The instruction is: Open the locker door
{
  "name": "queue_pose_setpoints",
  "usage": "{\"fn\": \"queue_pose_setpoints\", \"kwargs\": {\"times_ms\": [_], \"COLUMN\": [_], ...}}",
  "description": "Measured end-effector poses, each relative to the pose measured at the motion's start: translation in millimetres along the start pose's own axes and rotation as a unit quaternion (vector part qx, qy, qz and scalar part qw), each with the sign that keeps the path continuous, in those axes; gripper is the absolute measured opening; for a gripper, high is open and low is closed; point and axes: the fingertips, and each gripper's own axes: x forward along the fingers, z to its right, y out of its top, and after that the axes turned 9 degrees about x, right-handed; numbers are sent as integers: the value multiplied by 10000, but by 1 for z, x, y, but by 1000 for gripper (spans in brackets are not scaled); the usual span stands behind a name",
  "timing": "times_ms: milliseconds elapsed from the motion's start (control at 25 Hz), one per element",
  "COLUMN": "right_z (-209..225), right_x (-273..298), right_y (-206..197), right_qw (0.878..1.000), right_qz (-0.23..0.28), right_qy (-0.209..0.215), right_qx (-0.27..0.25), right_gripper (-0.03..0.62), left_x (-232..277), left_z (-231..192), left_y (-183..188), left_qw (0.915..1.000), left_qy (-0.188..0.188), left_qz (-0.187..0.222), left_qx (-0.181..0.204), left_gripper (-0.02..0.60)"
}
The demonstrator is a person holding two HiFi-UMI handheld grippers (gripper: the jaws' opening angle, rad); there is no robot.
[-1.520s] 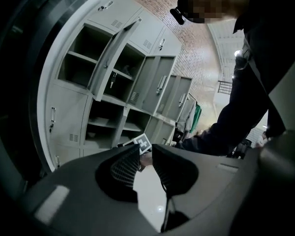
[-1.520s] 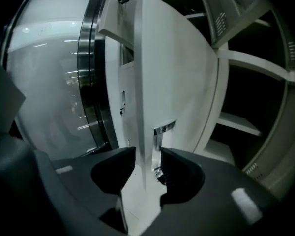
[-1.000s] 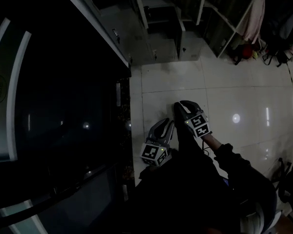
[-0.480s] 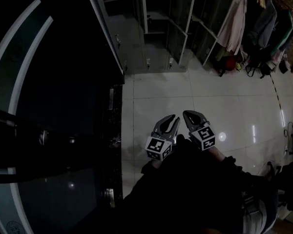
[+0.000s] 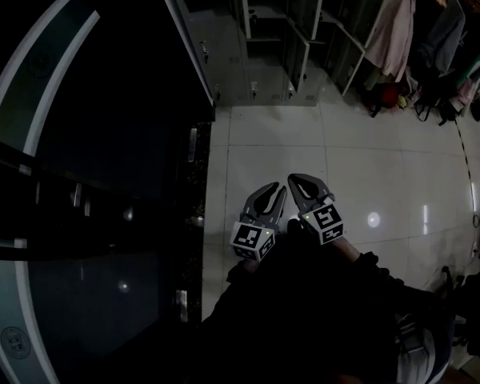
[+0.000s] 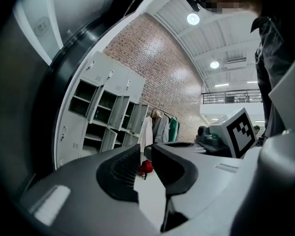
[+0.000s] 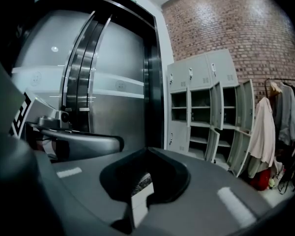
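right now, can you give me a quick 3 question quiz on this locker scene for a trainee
1. True or false: the right gripper is shut, with nothing between its jaws.
2. Pick one. The doors of the lockers are: A) all shut; B) some shut and some standing open; C) all taken off.
3. Short answer: what colour is the bag on the floor below the hanging clothes?

Key: 1 true; 2 B; 3 red.
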Motion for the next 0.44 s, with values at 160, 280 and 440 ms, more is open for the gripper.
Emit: {"fn": "queue_pose_setpoints", "kwargs": {"times_ms": [160,280,440], "right_z": [-13,-17,-14], "right_x": [-13,-20,-28], "right_y": [-12,-16,-12], "right_qw": [9999,9997,9998], "right_qz": [3,-26,51], "right_qy": [105,164,159], "right_qx": [117,165,121], "right_gripper": [0,0,0], "left_x": [-9,-13,-12], "left_z": [9,20,31], "left_y": [-12,-14,-6], "left_qw": [10000,10000,10000], "left_qy": [66,43,-47], "left_qz": [-59,-68,-28], "left_qx": [25,13,71], "left_gripper": [71,71,71]}}
